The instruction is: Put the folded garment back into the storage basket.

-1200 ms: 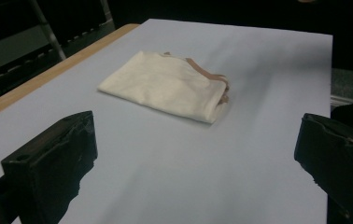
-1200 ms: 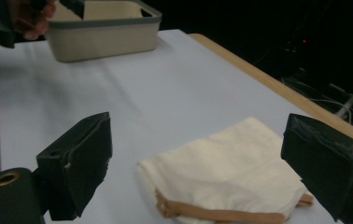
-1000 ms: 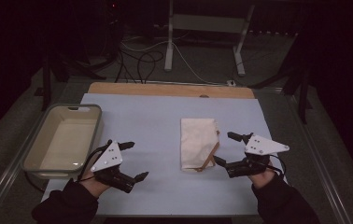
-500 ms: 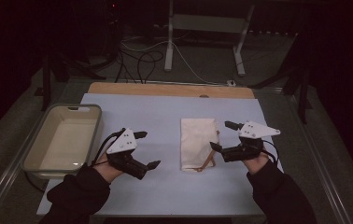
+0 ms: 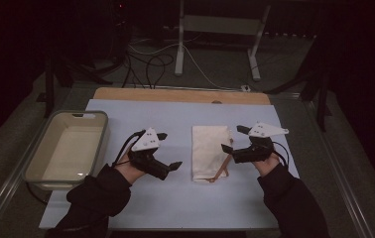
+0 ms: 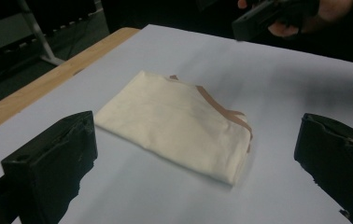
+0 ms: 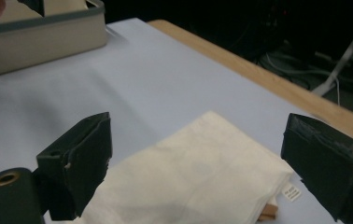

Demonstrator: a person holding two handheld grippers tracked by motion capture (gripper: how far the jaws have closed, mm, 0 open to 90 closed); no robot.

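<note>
Two open grippers flanking cloth

This looks like a lab or test room set up for recording. A table with a pale blue cover and a wooden far edge stands in a dark room, and beyond that edge loose cables lie on the floor beside a metal stand.

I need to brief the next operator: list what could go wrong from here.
The folded cloth is layered, so the open right gripper at its edge may pinch just the top layer and unfold it. The brown strap sticking out could snag. The left gripper is open beside it; uneven pulls may drag it across the blue mat.
</note>
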